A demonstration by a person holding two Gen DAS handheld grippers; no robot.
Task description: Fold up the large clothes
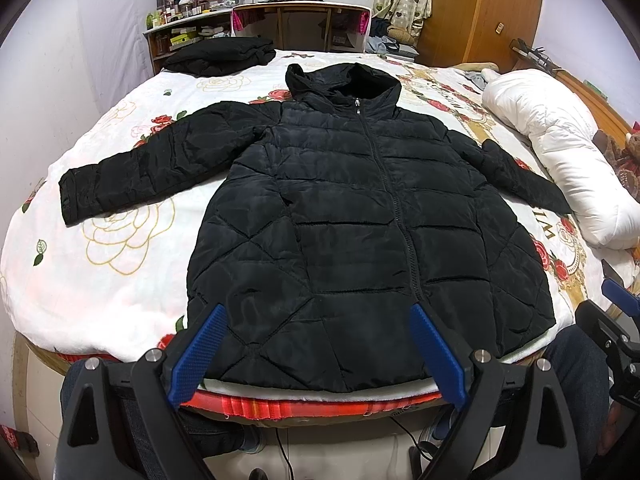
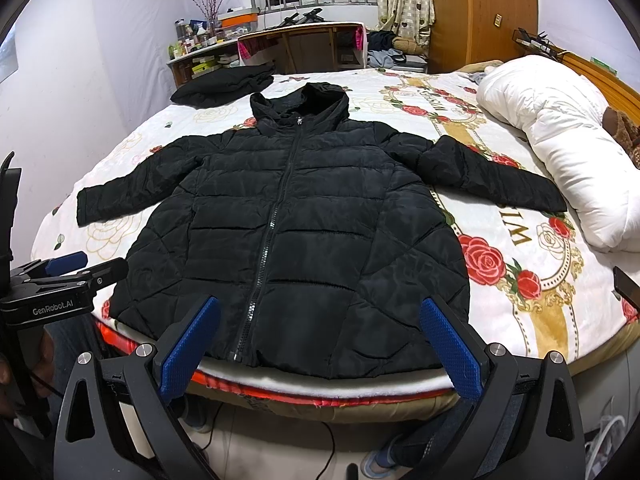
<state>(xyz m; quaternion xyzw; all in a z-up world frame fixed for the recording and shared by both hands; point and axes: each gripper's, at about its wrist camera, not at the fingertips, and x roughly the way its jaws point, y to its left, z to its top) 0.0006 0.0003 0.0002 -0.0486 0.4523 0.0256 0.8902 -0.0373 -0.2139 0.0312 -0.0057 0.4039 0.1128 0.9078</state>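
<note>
Blue-padded fingers [image 1: 200, 350] of the left gripper [image 1: 316, 354] fill the bottom of the left wrist view, spread wide apart and holding nothing; between them lies the hem of a black quilted jacket [image 1: 340, 208]. The right gripper [image 2: 320, 350] stands the same way in its own view, its fingers [image 2: 450, 350] wide apart and empty, poised over the near edge of the bed [image 2: 520, 320] just short of the jacket's hem. Each gripper also shows at the edge of the other's view, the two side by side at the foot of the bed.

The jacket lies flat and face up on the floral bedspread [image 1: 120, 248], zipped to the collar, its hem at the near edge of the bed and its hood [image 1: 342, 80] pointing away toward the far side. Both sleeves are stretched out to the sides; the left sleeve [image 1: 132, 172] rests on bare bedspread, and the right sleeve [image 2: 496, 180] reaches out until its cuff lies just beside a rolled white duvet [image 2: 560, 144] along the right side of the bed.

At the far left corner of the bed sits a second dark garment [image 1: 224, 56], bundled, well apart from the jacket. Beyond the bed stand a wooden desk [image 1: 300, 24], a cluttered shelf [image 1: 180, 28] and a wooden wardrobe [image 1: 480, 12].
</note>
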